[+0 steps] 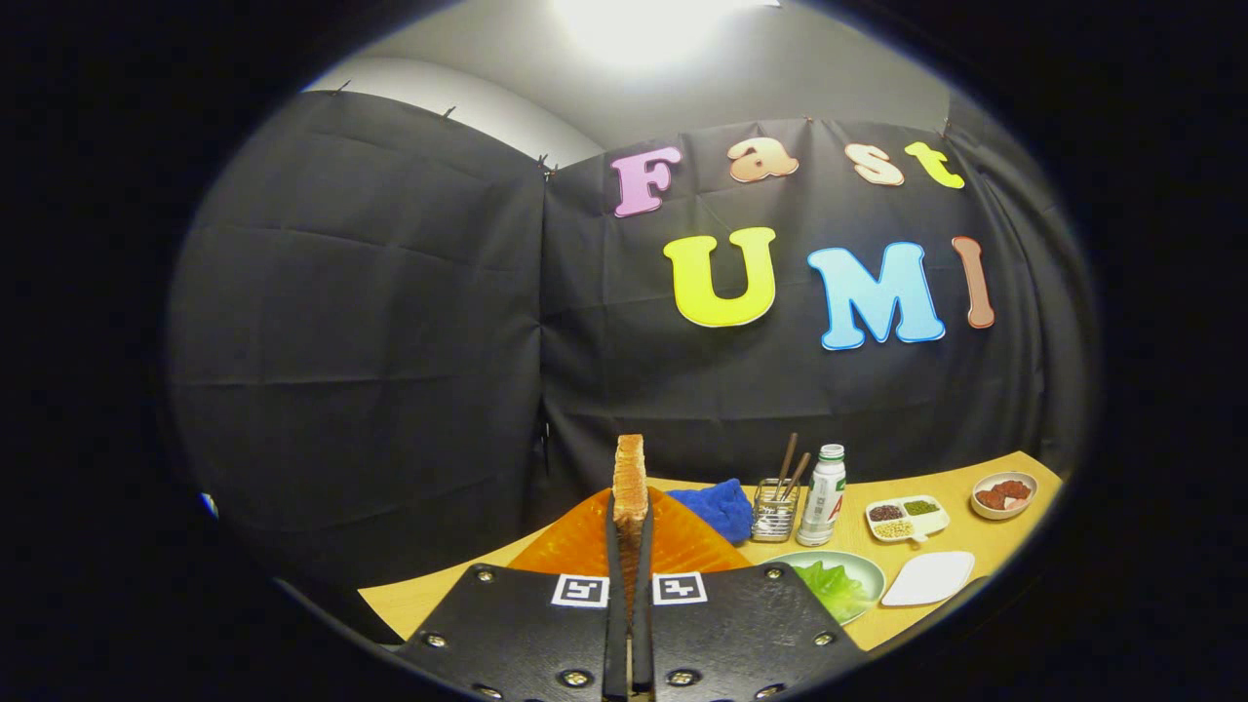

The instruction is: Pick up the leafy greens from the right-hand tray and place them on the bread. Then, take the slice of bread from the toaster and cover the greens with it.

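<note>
2 fingers [612,546] tight against upright bread slice [630,483]

blue cloth [719,507], bottle [822,509], chopstick holder [775,511]

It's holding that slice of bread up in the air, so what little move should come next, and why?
Probably carry it toward the green plate and lower it there. The hand-held gripper is shut on the bread slice, held upright on edge above the table, and the leafy greens lie uncovered on that plate.
</note>
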Demonstrator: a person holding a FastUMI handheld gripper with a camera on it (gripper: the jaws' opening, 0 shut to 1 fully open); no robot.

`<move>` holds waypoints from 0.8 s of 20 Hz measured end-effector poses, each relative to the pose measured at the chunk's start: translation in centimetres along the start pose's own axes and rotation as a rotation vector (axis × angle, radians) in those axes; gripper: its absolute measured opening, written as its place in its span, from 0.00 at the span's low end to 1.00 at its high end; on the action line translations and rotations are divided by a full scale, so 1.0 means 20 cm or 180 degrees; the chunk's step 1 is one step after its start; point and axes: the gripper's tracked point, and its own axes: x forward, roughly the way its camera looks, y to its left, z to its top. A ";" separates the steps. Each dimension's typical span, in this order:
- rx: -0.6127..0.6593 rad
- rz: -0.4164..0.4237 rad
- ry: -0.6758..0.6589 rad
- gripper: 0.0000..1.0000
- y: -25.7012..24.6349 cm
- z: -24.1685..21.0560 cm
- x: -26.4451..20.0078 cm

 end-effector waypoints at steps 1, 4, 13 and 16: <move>-0.0009 -0.0014 0.0012 0.02 -0.03 0.00 -0.01; 0.0012 -0.0041 0.0057 0.02 -0.17 0.00 -0.07; 0.0022 -0.0376 0.0268 0.02 -0.66 -0.16 -0.08; 0.0075 -0.0425 0.0359 0.02 -0.73 -0.24 -0.05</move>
